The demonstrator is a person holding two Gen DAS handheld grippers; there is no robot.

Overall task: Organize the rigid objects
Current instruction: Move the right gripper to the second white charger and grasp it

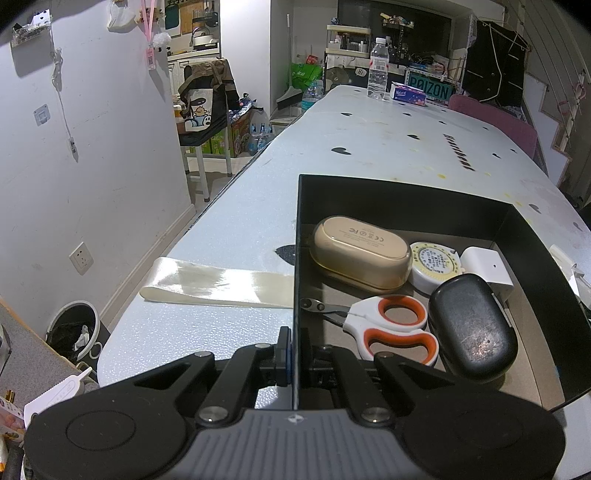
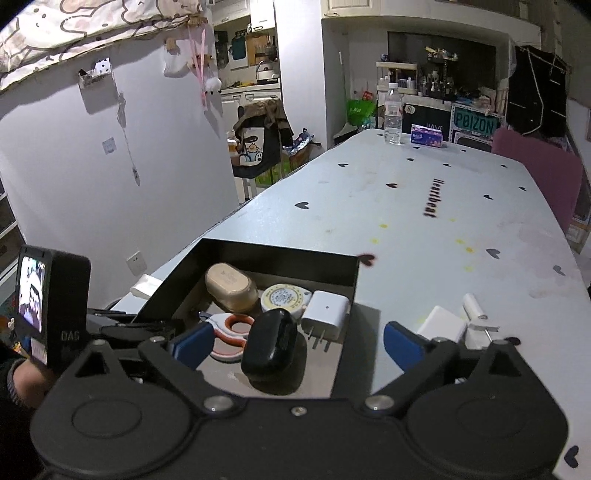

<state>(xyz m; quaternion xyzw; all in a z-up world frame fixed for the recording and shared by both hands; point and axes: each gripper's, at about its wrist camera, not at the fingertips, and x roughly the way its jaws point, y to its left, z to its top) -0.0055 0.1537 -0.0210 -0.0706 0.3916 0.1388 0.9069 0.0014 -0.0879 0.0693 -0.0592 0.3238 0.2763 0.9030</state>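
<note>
The left gripper (image 1: 294, 354) is clamped on the near wall of the black box (image 1: 406, 188), steadying it. The right gripper (image 2: 297, 341) hangs over the box with its jaws wide and nothing between them; a drop looks just done. Next it likely needs the white items (image 2: 441, 326) on the table (image 2: 369, 206) beside the box. Inside lie a black case (image 2: 271, 343), scissors (image 2: 231, 332), charger (image 2: 327, 314), tape (image 2: 282, 297) and beige case (image 2: 229, 286).

I'm looking into a lived-in home: a cluttered kitchen doorway (image 1: 194, 33), a stocked white storage shelf (image 1: 349, 38), and a long heart-patterned worktop (image 1: 369, 129).
</note>
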